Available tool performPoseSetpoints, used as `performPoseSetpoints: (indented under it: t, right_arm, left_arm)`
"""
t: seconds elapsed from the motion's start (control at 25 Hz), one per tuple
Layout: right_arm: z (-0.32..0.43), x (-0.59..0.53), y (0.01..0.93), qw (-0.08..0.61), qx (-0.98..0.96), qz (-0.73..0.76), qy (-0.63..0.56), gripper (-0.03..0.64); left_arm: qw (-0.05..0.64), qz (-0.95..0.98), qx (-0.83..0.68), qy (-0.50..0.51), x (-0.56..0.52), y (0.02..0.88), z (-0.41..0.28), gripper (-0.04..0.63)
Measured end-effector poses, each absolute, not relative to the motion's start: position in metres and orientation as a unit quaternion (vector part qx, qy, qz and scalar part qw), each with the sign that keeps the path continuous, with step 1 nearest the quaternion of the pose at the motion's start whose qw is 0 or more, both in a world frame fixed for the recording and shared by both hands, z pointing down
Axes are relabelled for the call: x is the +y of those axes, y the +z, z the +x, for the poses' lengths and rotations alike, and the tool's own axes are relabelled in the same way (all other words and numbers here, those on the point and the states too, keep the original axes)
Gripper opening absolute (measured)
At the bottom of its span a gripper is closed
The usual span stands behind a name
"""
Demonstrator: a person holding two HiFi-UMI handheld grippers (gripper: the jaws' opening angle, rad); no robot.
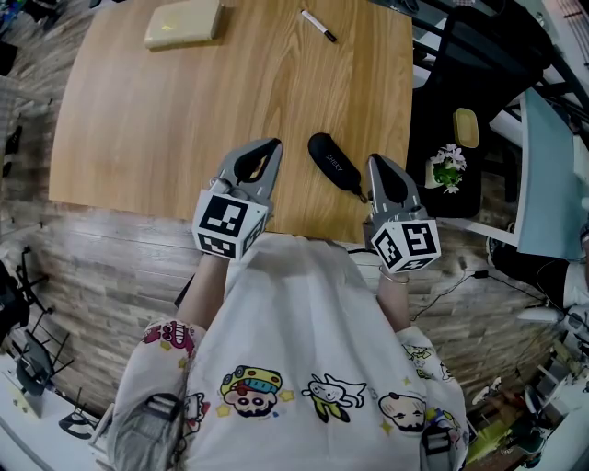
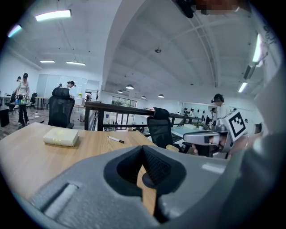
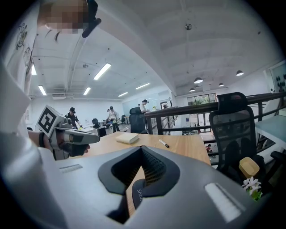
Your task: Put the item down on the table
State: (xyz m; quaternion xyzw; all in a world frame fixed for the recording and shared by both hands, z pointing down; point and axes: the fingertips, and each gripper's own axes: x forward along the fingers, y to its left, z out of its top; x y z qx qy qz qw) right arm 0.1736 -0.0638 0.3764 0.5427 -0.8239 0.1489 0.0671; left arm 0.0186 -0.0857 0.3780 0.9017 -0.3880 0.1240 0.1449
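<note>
A black oblong case (image 1: 333,164) with white lettering lies flat on the wooden table (image 1: 138,120) near its front edge. My right gripper (image 1: 375,160) is shut and holds nothing; it hovers just right of the case's near end. My left gripper (image 1: 274,144) is also shut and empty, a short way left of the case. In the right gripper view the case (image 3: 137,197) shows through the hollow behind the closed tips (image 3: 142,148). Part of the case (image 2: 149,179) shows the same way in the left gripper view, behind its closed tips (image 2: 143,148).
A cream book (image 1: 184,23) and a marker pen (image 1: 318,26) lie at the table's far end. A black office chair (image 1: 451,120) with a small flower and a yellow object on it stands at the right. People stand in the office behind.
</note>
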Motion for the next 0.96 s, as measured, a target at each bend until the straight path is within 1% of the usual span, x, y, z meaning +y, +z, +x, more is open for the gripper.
performPoseSetpoints:
  t: [0.96]
  right_arm:
    - [0.1731,-0.0694,0.3865,0.077,-0.827,0.533,0.161,0.009]
  left_arm:
    - [0.150,0.894,-0.402,0.126,-0.0884,0.3823,0.0141,0.000]
